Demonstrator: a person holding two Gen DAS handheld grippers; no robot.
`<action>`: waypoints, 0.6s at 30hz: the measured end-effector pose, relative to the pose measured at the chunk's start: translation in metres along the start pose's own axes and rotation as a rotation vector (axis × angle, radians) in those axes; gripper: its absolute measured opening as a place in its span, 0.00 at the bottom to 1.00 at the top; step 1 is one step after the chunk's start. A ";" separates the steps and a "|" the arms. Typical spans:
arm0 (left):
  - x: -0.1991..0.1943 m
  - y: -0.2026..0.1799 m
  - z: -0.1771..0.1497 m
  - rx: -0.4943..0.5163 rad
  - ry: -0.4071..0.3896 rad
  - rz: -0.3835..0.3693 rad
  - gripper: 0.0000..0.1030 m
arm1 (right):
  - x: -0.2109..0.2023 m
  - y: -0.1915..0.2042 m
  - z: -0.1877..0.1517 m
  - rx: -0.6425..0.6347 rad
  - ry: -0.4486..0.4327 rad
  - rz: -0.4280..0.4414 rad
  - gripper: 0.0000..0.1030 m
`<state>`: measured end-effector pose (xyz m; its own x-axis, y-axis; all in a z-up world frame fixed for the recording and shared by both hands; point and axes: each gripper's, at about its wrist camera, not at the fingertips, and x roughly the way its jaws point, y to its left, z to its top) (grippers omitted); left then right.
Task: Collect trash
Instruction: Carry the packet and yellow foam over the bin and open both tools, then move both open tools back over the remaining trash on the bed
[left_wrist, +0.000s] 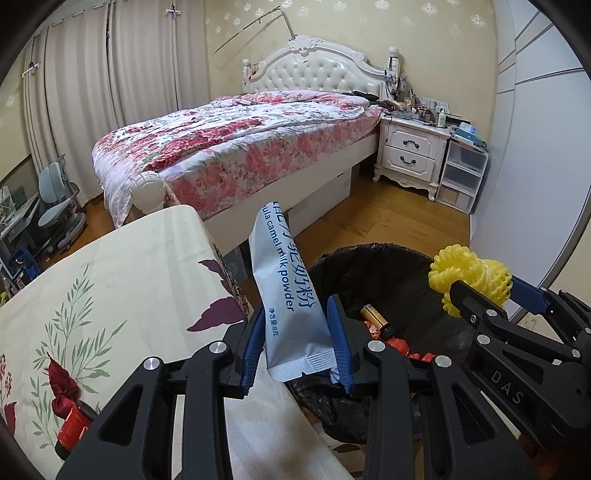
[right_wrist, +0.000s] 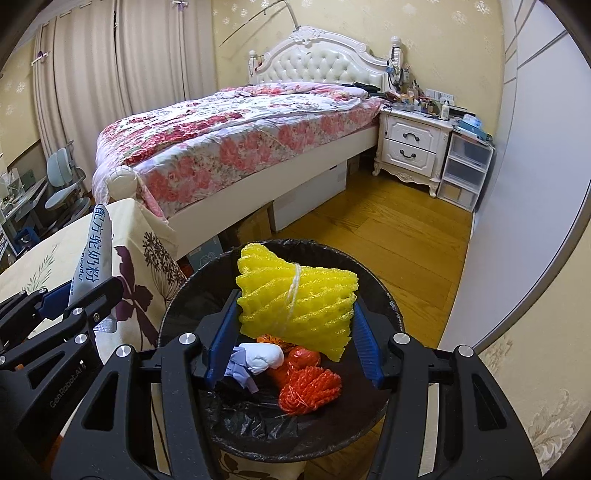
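My left gripper (left_wrist: 295, 343) is shut on a pale blue milk powder sachet (left_wrist: 286, 291) that stands upright between the blue pads, at the table's edge beside the bin. The right gripper (right_wrist: 295, 332) is shut on a yellow foam fruit net (right_wrist: 295, 299), held right over the black-lined trash bin (right_wrist: 380, 295). In the left wrist view the same net (left_wrist: 469, 277) and the right gripper (left_wrist: 491, 295) show at the right, above the bin (left_wrist: 332, 258). Inside the bin lie an orange mesh net (right_wrist: 308, 387), a white and lilac wad (right_wrist: 258, 360) and a gold battery (left_wrist: 375, 317).
A table with a floral cloth (left_wrist: 110, 295) stands left of the bin; a red-wrapped item (left_wrist: 70, 406) lies on it near the front. Behind are a bed (left_wrist: 240, 144), a white nightstand (left_wrist: 410, 151), plastic drawers (left_wrist: 461, 177), a desk chair (left_wrist: 59, 206) and wood floor (right_wrist: 388, 236).
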<state>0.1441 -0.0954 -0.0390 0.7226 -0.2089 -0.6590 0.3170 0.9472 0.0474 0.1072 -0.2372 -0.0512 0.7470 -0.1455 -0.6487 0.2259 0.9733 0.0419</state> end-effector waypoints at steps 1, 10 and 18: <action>0.001 -0.002 0.000 0.004 0.002 0.001 0.34 | 0.002 -0.001 0.000 0.002 0.003 -0.002 0.53; 0.013 -0.010 0.002 0.017 0.015 -0.005 0.49 | 0.010 -0.011 0.000 0.028 0.015 -0.018 0.63; 0.008 -0.005 0.003 -0.007 0.006 0.002 0.71 | 0.009 -0.015 0.001 0.045 0.013 -0.049 0.66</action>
<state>0.1497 -0.1022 -0.0425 0.7192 -0.2058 -0.6637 0.3112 0.9494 0.0429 0.1110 -0.2530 -0.0568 0.7265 -0.1901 -0.6604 0.2902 0.9559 0.0441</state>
